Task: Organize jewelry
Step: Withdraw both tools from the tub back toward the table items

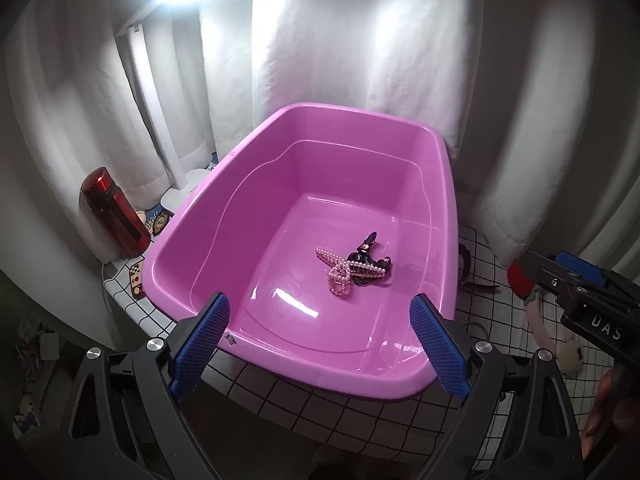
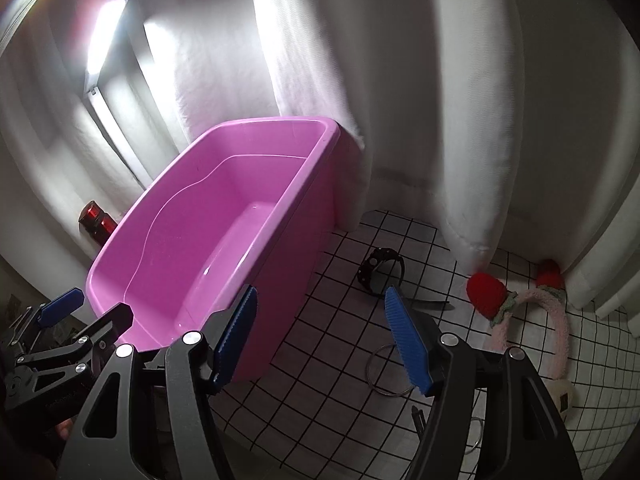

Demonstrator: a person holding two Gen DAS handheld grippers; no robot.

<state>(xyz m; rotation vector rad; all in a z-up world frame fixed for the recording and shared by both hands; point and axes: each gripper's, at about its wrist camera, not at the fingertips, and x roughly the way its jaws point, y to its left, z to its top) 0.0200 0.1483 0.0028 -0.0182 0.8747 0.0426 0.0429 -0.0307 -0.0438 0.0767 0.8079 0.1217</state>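
A pink plastic tub [image 1: 208, 208] [image 2: 280, 216] stands on the grid-patterned cloth. On its floor lie pearl hair clips [image 1: 340, 276] crossed over a dark hair claw [image 1: 370, 258]. My left gripper [image 1: 320, 308] hovers open over the tub's near rim, nothing between its blue pads. My right gripper [image 2: 320, 300] is open and empty, to the right of the tub, above the cloth. Beyond it lies a black watch [image 2: 380, 272] with a dark clip [image 2: 432, 304] beside it. A thin metal ring [image 2: 386, 372] lies under the right finger. The right gripper's body shows at the left wrist view's right edge.
A red bottle [image 1: 114, 212] stands left of the tub by the white curtain [image 1: 320, 40]. A pink fuzzy headband with red strawberries [image 2: 532, 312] lies at the right. A lamp base [image 1: 188, 196] sits behind the tub. The cloth's edge drops off at the left.
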